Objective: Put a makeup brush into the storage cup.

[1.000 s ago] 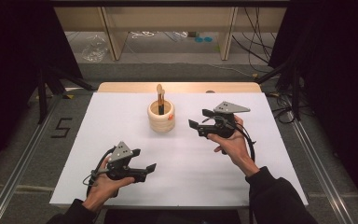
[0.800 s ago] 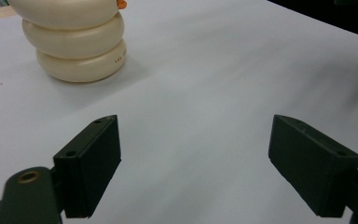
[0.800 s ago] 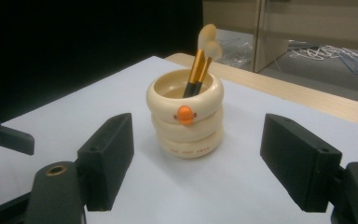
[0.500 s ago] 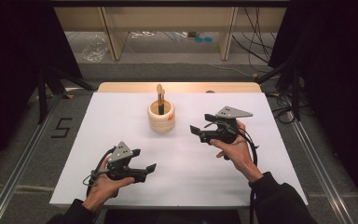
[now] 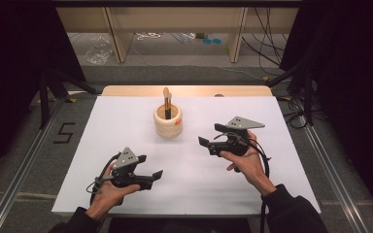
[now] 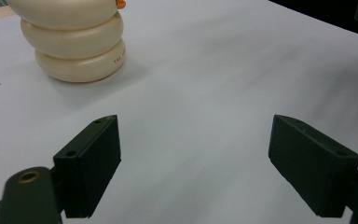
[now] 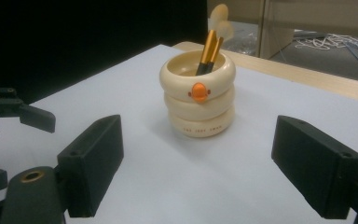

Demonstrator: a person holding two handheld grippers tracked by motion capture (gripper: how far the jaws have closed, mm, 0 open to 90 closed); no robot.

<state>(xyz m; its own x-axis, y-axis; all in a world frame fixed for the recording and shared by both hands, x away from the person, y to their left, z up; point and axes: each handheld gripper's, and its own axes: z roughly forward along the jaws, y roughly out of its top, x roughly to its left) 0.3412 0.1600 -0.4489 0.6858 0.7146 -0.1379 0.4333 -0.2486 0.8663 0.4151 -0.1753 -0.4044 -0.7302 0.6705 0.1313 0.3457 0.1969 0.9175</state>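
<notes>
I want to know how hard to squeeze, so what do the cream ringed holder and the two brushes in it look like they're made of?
Cream three-ring holder: probably glazed ceramic or glossy plastic, given its smooth soft sheen. Two brushes: shiny gold handles, likely metal or metallised plastic, with pale soft-looking heads.
</notes>
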